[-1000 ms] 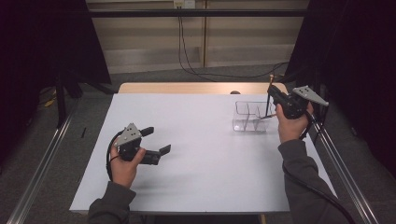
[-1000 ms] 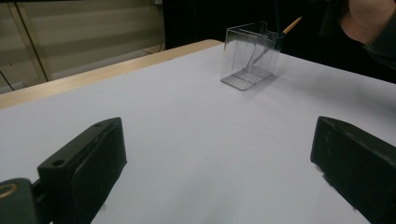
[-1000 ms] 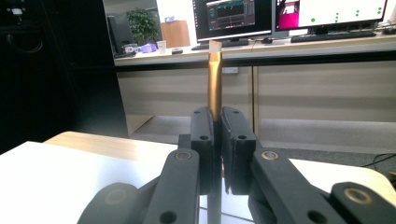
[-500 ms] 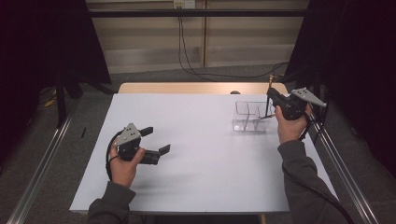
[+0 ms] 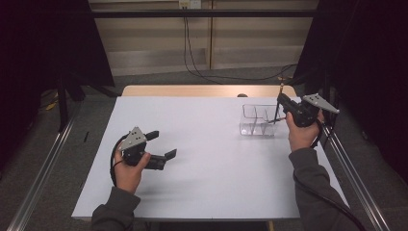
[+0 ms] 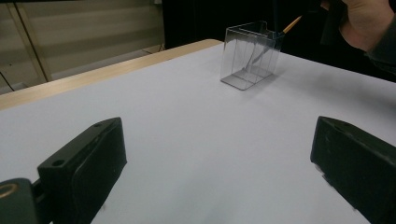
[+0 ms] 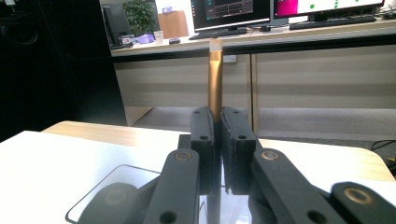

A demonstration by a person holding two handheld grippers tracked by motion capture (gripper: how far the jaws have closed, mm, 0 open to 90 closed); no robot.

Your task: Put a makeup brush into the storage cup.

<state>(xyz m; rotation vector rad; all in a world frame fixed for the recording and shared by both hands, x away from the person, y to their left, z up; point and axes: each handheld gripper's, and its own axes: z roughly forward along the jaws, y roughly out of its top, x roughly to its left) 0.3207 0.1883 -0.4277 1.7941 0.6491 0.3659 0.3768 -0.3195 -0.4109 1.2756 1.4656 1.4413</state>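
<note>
One slim brown-and-black pencil (image 7: 215, 79) upright over the clear box (image 5: 258, 120), right gripper (image 5: 283, 105) fingers clamping it; left gripper (image 5: 162, 146) fingers wide.

We look down on the bench (image 5: 202, 159) from above, while both gripper views sit low, sharing the clear box (image 6: 251, 55).

From my seat the one difference is slight: my right tongs (image 5: 279, 102), clamped on the thin brown stick (image 5: 275, 111) (its gold end stands up between the pads in the right gripper view), have edged a touch toward the clear divided box (image 5: 259, 120) since a second ago, and the stick's lower end now sits in the box's right compartment.
</note>
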